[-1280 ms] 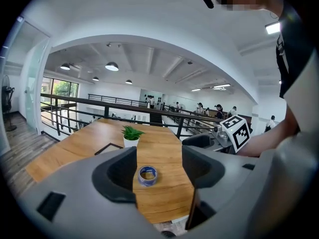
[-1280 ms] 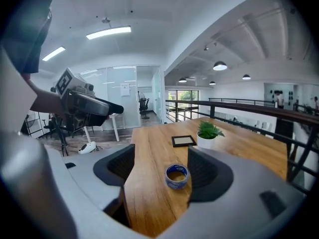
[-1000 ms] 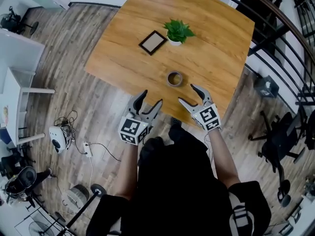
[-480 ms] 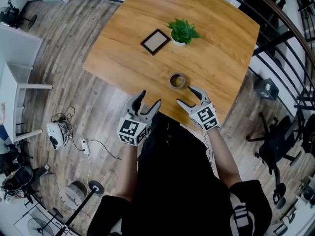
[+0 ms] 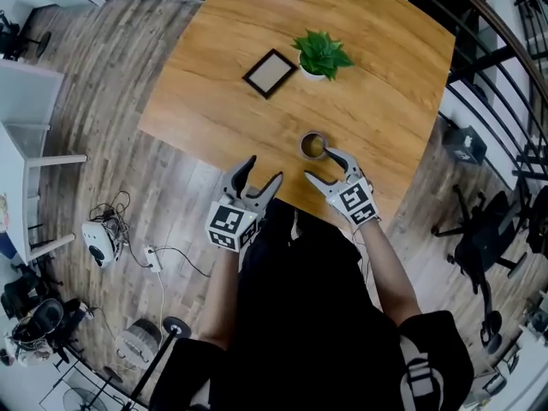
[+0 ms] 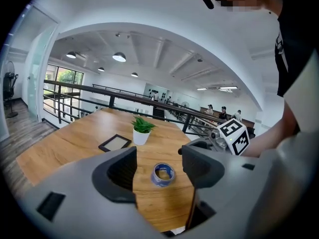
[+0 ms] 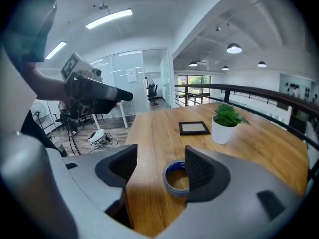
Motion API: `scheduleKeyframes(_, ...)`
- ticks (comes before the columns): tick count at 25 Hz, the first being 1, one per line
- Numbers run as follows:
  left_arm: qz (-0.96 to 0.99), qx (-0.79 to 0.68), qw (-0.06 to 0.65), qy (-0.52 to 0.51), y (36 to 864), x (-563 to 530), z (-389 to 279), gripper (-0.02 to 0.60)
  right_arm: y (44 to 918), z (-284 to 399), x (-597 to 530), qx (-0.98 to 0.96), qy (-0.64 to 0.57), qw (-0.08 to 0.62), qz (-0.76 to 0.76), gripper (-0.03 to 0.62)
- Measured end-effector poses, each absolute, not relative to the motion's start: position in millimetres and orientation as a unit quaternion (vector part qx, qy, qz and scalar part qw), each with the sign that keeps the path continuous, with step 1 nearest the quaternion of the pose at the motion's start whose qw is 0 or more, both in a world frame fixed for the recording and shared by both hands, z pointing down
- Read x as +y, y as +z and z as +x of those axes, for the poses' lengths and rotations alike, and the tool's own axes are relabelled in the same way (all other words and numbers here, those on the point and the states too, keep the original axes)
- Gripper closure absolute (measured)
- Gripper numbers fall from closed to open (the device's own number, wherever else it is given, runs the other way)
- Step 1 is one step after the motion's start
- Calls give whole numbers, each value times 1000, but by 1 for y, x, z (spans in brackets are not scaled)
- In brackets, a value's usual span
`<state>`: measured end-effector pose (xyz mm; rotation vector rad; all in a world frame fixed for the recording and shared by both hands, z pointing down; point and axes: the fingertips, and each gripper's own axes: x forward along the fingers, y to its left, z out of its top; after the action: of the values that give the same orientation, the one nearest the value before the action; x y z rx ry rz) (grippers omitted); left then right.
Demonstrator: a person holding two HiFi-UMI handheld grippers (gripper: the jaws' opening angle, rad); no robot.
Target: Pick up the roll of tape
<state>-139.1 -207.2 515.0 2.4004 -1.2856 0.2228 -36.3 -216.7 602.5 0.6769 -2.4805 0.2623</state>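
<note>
The roll of tape (image 5: 313,145), blue outside with a brown core, lies flat on the wooden table (image 5: 223,84) near its front edge. My right gripper (image 5: 324,165) is open just short of the roll, its far fingertip next to the rim. Its jaws have just been closing a little, with nothing between them. In the right gripper view the tape (image 7: 175,179) lies ahead, partly hidden behind the right jaw. My left gripper (image 5: 261,174) hangs open at the table's front edge, left of the roll. Ahead of its jaws in the left gripper view is the tape (image 6: 163,174).
A small potted plant (image 5: 321,54) and a dark picture frame (image 5: 269,73) stand farther back on the table. A black railing (image 5: 479,75) runs along the right side. Cables and a white device (image 5: 100,240) lie on the wooden floor at the left.
Both grippers have moved forward and down toward the table. The right gripper's far fingertip now sits right beside the tape roll.
</note>
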Motion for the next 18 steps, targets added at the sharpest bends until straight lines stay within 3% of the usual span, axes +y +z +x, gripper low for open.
scheduleKeyframes(18, 878, -408, 220, 121, 558, -232, -138, 296, 679, -40, -219, -894, 127, 343, 258, 329)
